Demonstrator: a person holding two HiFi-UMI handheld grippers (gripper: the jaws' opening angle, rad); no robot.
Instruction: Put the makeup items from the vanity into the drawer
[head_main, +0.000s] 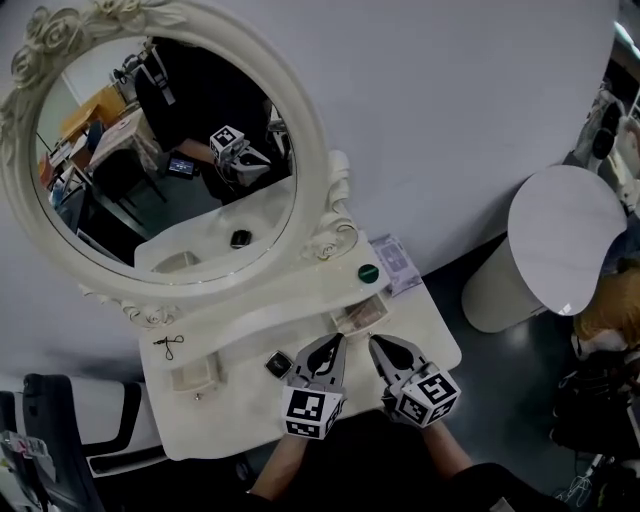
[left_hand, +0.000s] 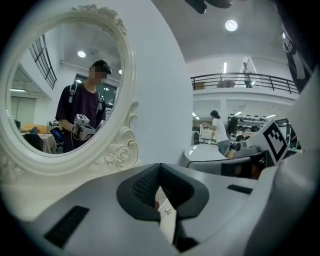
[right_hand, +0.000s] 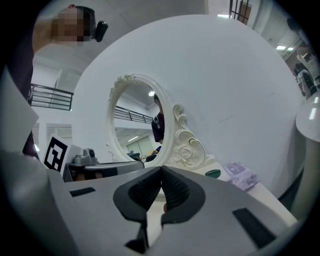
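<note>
On the white vanity a round green compact lies beside a lilac box at the back right. A small black square case rests near the front, and a little black scissor-like tool lies at the left. A small drawer under the shelf stands open just beyond the jaw tips. My left gripper and right gripper hover side by side over the front edge, both shut and empty. The right gripper view shows the right gripper, the green compact and the lilac box. My left gripper points at the mirror frame.
A large oval mirror with a carved white frame stands at the back of the vanity. Another small drawer is at the front left. A round white stool stands on the floor to the right. A dark chair is at the left.
</note>
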